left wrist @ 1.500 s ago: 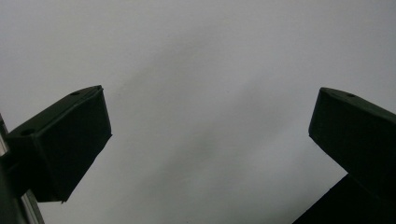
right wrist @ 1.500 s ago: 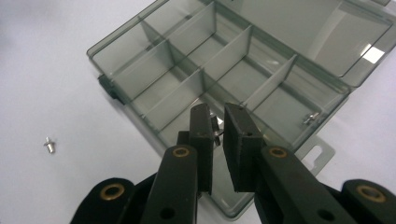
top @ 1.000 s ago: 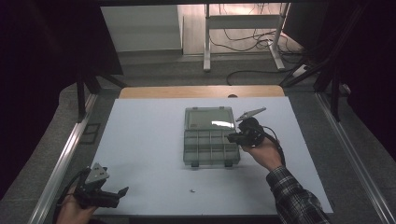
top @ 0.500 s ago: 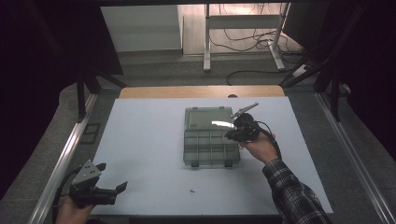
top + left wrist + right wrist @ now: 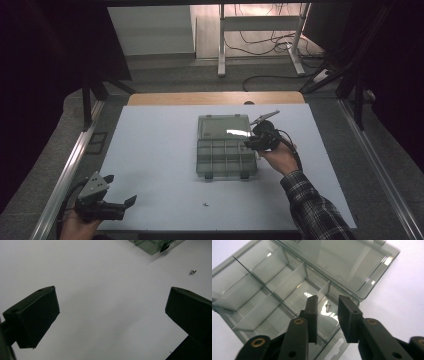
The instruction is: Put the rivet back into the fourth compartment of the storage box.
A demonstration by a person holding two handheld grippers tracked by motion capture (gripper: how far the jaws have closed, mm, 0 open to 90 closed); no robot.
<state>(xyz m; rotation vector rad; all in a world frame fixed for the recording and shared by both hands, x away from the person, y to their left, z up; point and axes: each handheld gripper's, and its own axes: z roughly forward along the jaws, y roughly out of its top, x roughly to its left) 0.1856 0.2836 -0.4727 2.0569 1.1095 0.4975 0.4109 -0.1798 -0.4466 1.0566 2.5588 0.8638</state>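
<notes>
A clear plastic organizer box (image 5: 220, 157) lies mid-table, its lid (image 5: 222, 126) open flat on the far side. My right gripper (image 5: 249, 145) hovers over the box's right-hand compartments. In the right gripper view, the right gripper (image 5: 328, 300) is open by a narrow gap with nothing between the jaws. Just beyond it a small screw (image 5: 327, 305) lies inside a compartment of the box (image 5: 262, 290). My left gripper (image 5: 121, 190) rests at the table's front left corner, open wide and holding nothing. A second small screw (image 5: 206, 204) lies loose on the white table in front of the box.
In the left gripper view, the left gripper (image 5: 112, 297) faces bare white table, with the loose screw (image 5: 192, 271) at upper right and a corner of the box (image 5: 150, 243) at the top edge. A wooden strip (image 5: 215, 98) borders the table's far side.
My right gripper has shifted slightly farther in over the box's right compartments. The left gripper has barely moved, sinking a little toward the front edge.
</notes>
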